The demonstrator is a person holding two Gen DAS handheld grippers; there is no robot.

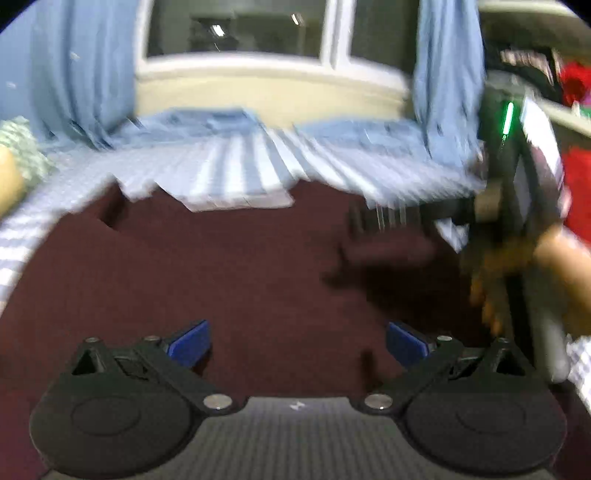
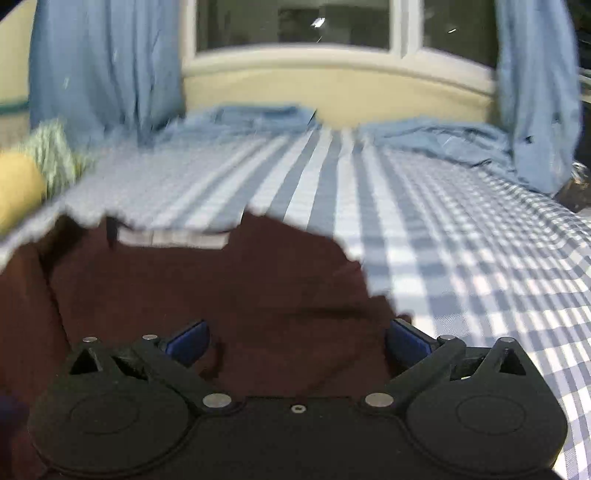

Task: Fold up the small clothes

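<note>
A dark maroon garment (image 1: 240, 273) lies spread on a blue-and-white checked sheet (image 1: 236, 166). My left gripper (image 1: 298, 343) hovers over the garment's near part, its blue pads (image 1: 190, 345) wide apart and open. In the left wrist view the right gripper's body (image 1: 517, 166), held by a hand (image 1: 561, 266), is at the garment's right edge; its fingers are blurred. In the right wrist view the maroon garment (image 2: 221, 288) fills the lower left, and the right gripper (image 2: 298, 341) stands open above its right part, near the cloth's ragged edge on the checked sheet (image 2: 461, 240).
Blue curtains (image 2: 107, 66) hang on both sides of a window (image 2: 295, 26) behind the bed. Light-blue pillows (image 2: 258, 114) lie at the far end. A green-white knitted item (image 2: 55, 155) and a yellow object (image 2: 18, 188) sit at the left. Red things (image 1: 576, 85) are far right.
</note>
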